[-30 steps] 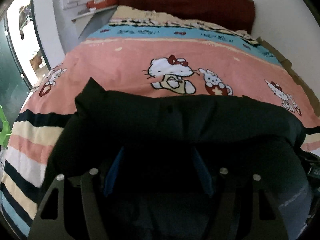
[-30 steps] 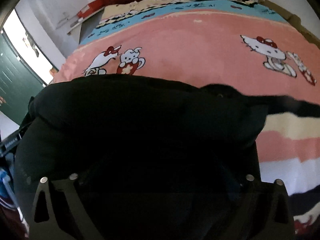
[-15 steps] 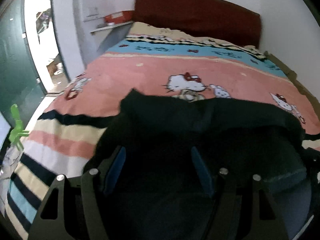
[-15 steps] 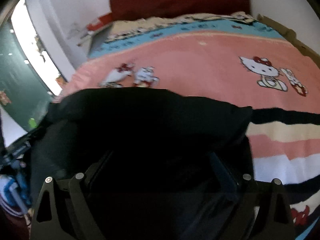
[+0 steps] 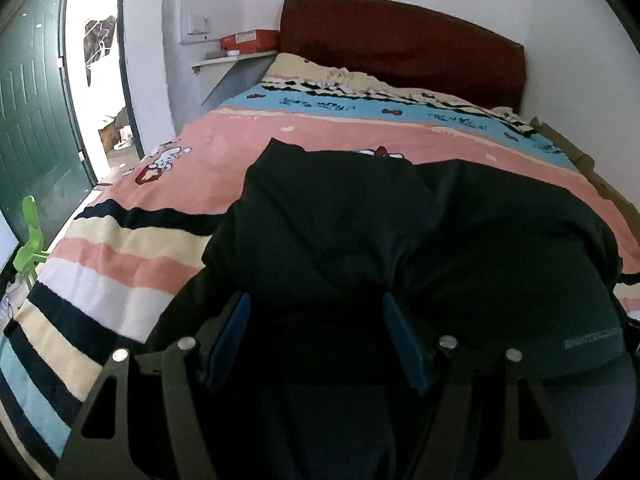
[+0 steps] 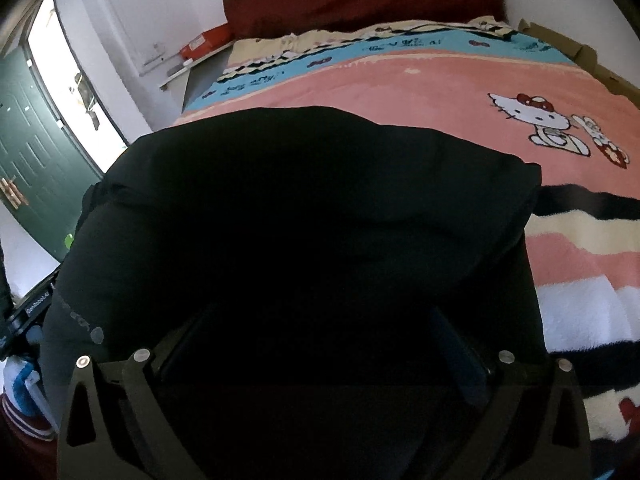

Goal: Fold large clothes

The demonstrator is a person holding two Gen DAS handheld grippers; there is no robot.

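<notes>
A bulky black garment (image 5: 360, 220) lies bunched on the near part of the bed and fills the lower half of both views. In the left wrist view, my left gripper (image 5: 316, 320) has its blue pads (image 5: 232, 340) pressed against a thick fold of this cloth. My right gripper (image 6: 320, 320) stands wide, its jaws opening, with the black garment (image 6: 300, 200) heaped between them; its pads are mostly lost in the dark cloth. A grey lettered patch (image 5: 592, 338) shows at the garment's right side.
The bed carries a pink, blue and striped cartoon-cat blanket (image 5: 320, 136), with a dark red headboard (image 5: 400, 40) behind. A green door (image 5: 32, 120) and bright doorway are at left. An orange box (image 5: 250, 39) sits on a shelf, and cardboard (image 5: 580, 156) lines the bed's right side.
Both views have swung, showing more of the door and wall. The garment's left corner has come in toward the middle of the left view, and the heap sits more bunched.
</notes>
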